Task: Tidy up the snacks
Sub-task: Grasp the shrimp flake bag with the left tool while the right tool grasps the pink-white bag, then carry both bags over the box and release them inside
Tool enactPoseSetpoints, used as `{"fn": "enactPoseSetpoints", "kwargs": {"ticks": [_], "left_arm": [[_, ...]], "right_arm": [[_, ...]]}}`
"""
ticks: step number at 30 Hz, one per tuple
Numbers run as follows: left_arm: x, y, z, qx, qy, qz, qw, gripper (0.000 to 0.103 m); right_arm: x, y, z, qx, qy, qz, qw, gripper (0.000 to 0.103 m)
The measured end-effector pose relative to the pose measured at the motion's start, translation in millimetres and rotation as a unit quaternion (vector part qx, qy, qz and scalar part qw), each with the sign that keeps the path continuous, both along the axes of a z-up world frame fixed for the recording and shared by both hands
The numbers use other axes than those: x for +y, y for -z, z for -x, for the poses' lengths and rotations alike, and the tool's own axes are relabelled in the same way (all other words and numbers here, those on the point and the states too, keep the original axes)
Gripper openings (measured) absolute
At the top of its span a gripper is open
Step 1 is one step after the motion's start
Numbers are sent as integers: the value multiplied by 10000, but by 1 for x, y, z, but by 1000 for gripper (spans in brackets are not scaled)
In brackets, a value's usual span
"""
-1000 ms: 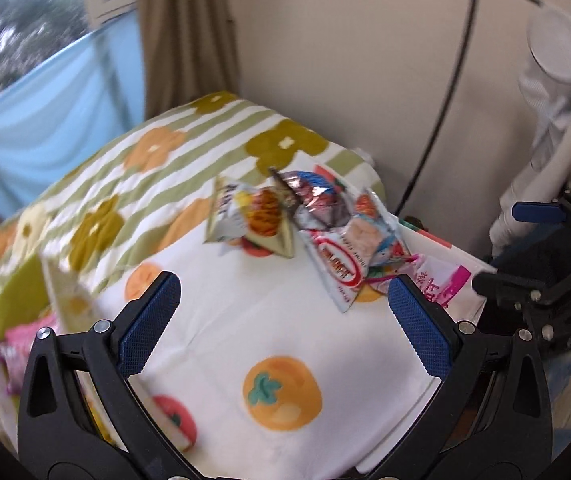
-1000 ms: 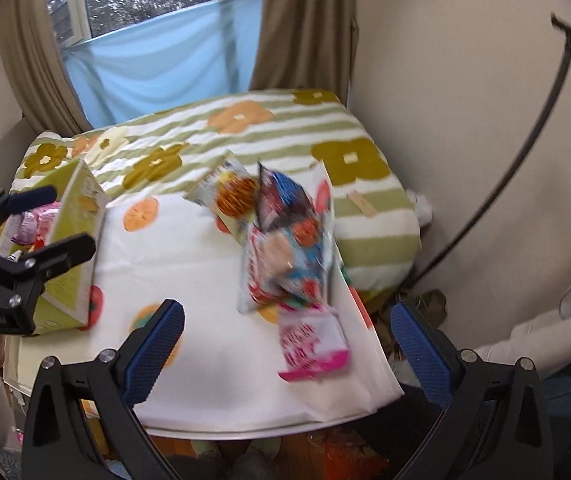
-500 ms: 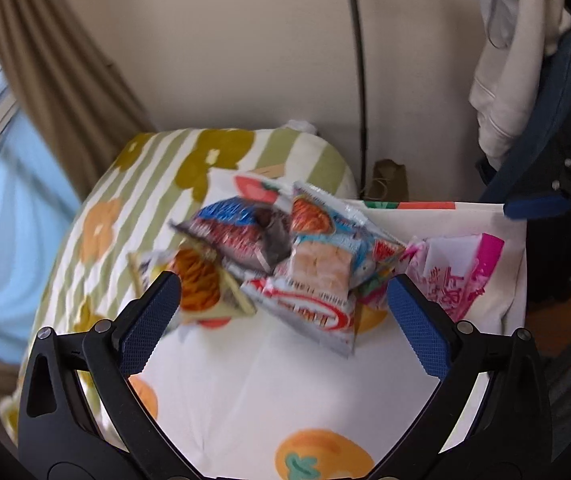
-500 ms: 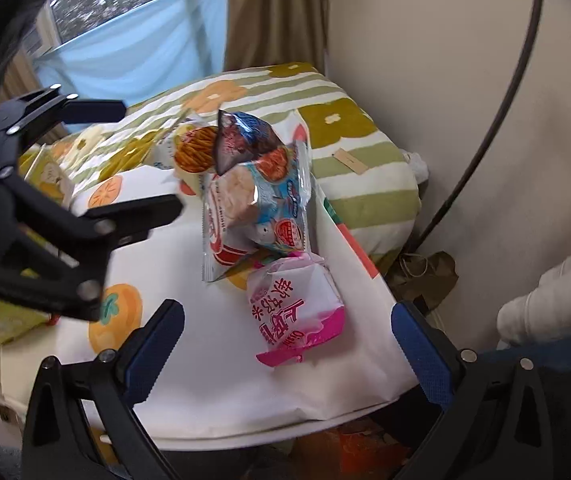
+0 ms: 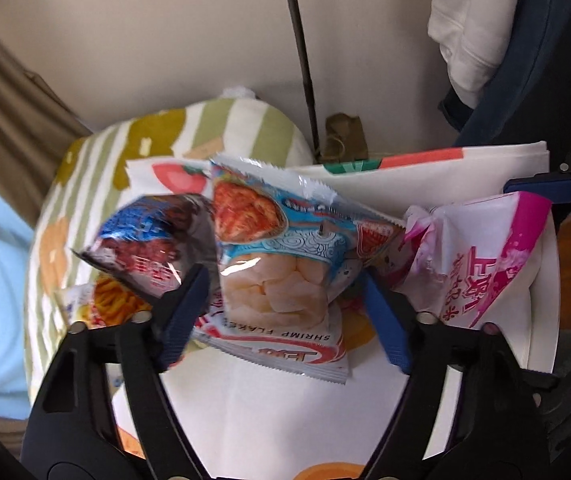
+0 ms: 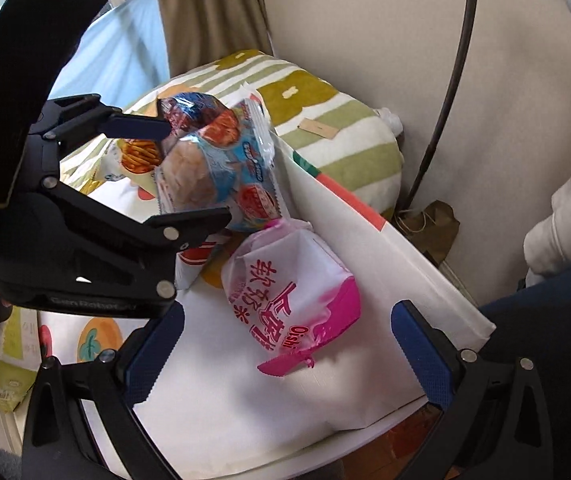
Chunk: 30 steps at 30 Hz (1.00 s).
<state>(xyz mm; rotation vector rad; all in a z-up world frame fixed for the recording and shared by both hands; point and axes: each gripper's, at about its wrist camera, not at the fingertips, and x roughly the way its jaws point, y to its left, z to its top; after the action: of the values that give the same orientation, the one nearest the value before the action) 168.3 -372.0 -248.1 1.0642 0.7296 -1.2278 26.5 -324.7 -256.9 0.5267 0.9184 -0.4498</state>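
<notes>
A pile of snack bags lies on the white fruit-print cloth (image 5: 269, 412). My left gripper (image 5: 285, 308) has its jaws on either side of the light-blue shrimp-cracker bag (image 5: 281, 264), touching or nearly touching it; the bag still rests on the pile. Beside it lie a dark blue-red bag (image 5: 145, 240), an orange snack bag (image 5: 105, 304) and a red-white shrimp flakes bag (image 5: 285, 348). A pink-white Oishi bag (image 6: 289, 292) lies in front of my right gripper (image 6: 285, 356), which is open and empty. The left gripper (image 6: 189, 172) also shows in the right wrist view around the blue bag (image 6: 213, 172).
A striped flower-print cushion (image 6: 325, 128) lies behind the pile against the wall. A black pole (image 6: 445, 92) leans at the wall. A yellow-green box (image 6: 5, 376) stands at the table's left. The table's right edge (image 6: 385, 232) is near the pink bag.
My left gripper has moved in to the pile and narrowed its jaws around the light-blue bag. My right gripper has moved closer to the pink bag and stays open.
</notes>
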Motion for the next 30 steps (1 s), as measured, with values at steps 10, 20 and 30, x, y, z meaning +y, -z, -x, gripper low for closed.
{"fn": "enactPoseSetpoints", "kwargs": {"ticks": [10,20,30], "left_arm": [[4,1,-12,218,-209,-24,9995,47],[28,-13,-8,209,-522,75,9984,47],[51,-23,-7,267,-1018,198,9942,47]], "right_arm": [[-1,6,-7,5,46,64,10000,103],[-3,9,-13,-52,-63,83,9999,93],[-10,19,-27,-60,-54,-218,9997,55]]}}
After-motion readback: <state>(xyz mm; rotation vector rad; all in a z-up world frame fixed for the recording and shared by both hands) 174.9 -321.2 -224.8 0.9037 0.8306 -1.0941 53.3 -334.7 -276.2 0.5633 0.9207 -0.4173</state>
